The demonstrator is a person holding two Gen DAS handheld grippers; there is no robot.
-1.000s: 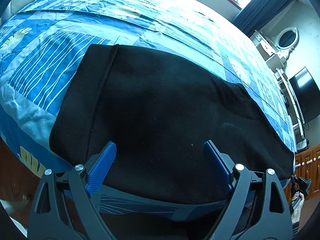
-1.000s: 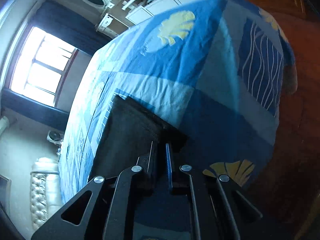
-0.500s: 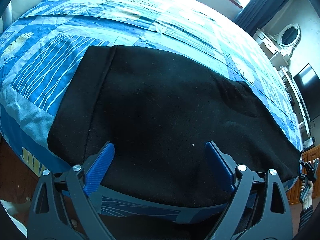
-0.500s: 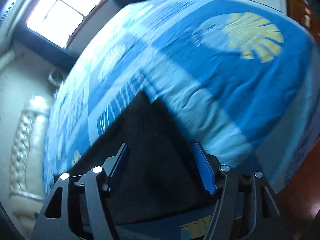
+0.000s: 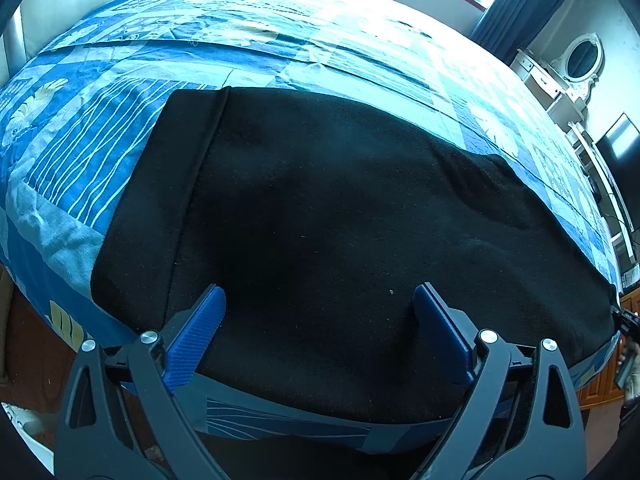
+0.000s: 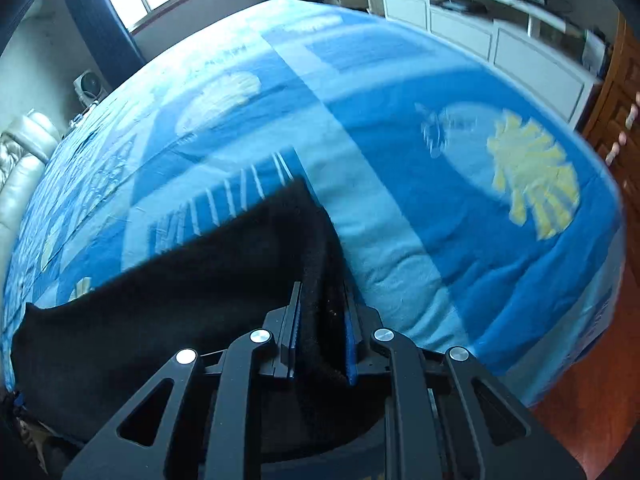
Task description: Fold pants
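Black pants [image 5: 340, 232] lie flat across the near edge of a blue patterned bedspread [image 5: 240, 40]; a wide band runs down their left end. My left gripper [image 5: 320, 320] is open, its blue pads over the pants' near edge, holding nothing. In the right wrist view the pants [image 6: 180, 300] stretch away to the left. My right gripper [image 6: 322, 320] is shut on the pants' right end, with dark cloth pinched between the pads.
The bedspread [image 6: 440, 200] falls over the bed edge to a reddish wood floor [image 6: 580, 420]. A white cabinet [image 6: 500, 44] and wooden doors [image 6: 616, 120] stand to the right. A white vanity with an oval mirror [image 5: 580, 60] stands beyond the bed; a padded headboard [image 6: 20, 160] is at the left.
My right gripper opened half a second ago and has now shut again on the pants' end, and its view has swung. My left gripper stayed open and drew back slightly.
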